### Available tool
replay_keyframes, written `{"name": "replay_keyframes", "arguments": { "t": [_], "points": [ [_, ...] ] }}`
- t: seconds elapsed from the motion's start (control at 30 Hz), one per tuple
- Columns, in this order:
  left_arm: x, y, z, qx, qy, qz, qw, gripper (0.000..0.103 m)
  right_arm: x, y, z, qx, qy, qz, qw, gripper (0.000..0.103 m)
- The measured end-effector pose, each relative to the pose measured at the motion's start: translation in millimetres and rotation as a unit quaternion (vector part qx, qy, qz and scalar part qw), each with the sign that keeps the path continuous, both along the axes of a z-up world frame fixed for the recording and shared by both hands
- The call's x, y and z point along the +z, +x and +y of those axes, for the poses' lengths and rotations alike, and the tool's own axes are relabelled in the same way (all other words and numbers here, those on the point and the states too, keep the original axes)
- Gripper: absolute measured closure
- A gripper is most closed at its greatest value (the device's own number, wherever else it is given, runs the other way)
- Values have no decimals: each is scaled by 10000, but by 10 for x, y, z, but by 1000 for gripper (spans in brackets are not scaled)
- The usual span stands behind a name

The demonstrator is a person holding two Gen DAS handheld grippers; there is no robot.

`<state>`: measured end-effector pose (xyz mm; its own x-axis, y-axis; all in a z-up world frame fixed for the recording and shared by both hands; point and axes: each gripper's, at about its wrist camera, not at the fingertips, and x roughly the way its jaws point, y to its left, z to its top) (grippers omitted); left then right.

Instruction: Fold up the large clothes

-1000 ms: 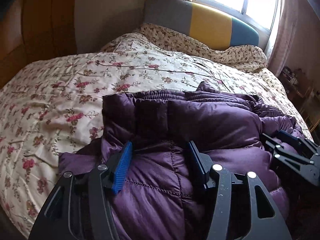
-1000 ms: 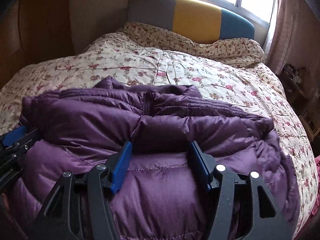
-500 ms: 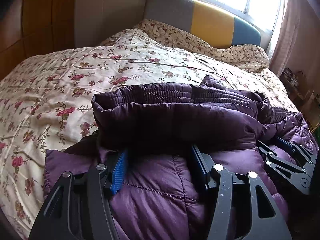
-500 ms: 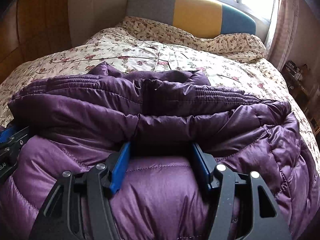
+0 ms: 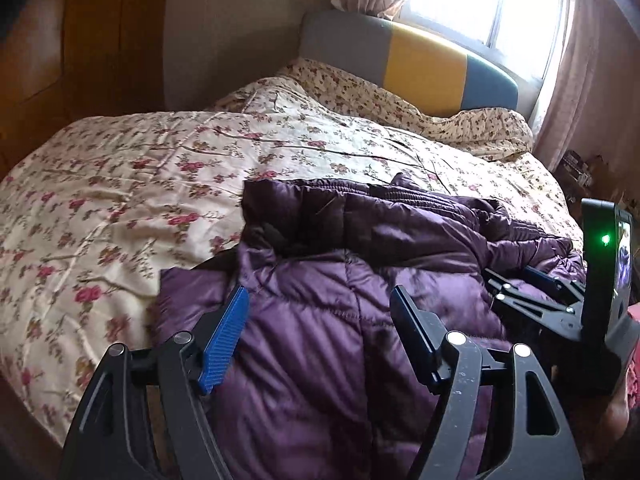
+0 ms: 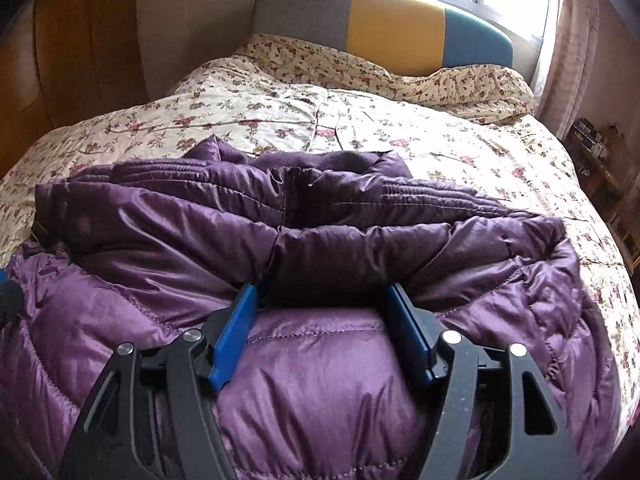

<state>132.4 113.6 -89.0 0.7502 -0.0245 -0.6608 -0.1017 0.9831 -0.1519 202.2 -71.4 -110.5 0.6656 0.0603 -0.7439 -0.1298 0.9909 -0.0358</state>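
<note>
A purple puffer jacket (image 5: 400,240) (image 6: 160,232) lies on the flowered quilt (image 5: 120,200), its upper part folded down over the quilted body. My left gripper (image 5: 318,296) hovers just above the jacket near its left edge. Its jaws are opening, nothing is pinched between them, and the fold's edge lies beyond the tips. My right gripper (image 6: 320,292) rests on the jacket's middle with its jaws opening too. The dark fold still sits between its blue pads (image 6: 236,332). In the left wrist view the right gripper (image 5: 536,284) shows at the right, low on the jacket.
The bed's grey, yellow and blue headboard (image 6: 392,24) stands under a bright window. A wooden wardrobe (image 5: 80,40) is on the left. A cluttered low shelf (image 5: 576,164) is beside the bed on the right. The quilt (image 6: 440,140) stretches beyond the jacket.
The left gripper has drawn back and slightly up off the fold, and its jaws have spread. The fold now lies on the jacket's body. The right jaws have widened a little in place.
</note>
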Motion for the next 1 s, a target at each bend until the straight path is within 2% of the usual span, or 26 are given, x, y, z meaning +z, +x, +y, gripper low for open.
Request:
{"name": "replay_keyframes", "arguments": {
  "t": [0.37,0.6,0.73,1.0],
  "points": [
    [-4,-218,201,145,-142,-28,9998,31,212,-339,-56,83,149,-163,9997,37],
    [-49,-267,288,168,-224,-5,9996,31,275,-514,-72,182,176,-171,9995,51],
    [-78,-290,352,165,-309,19,9994,31,304,-593,-96,206,208,-168,9994,54],
    [-166,-364,630,223,-816,93,9964,31,362,-768,-199,188,249,-123,9994,61]
  ]
}}
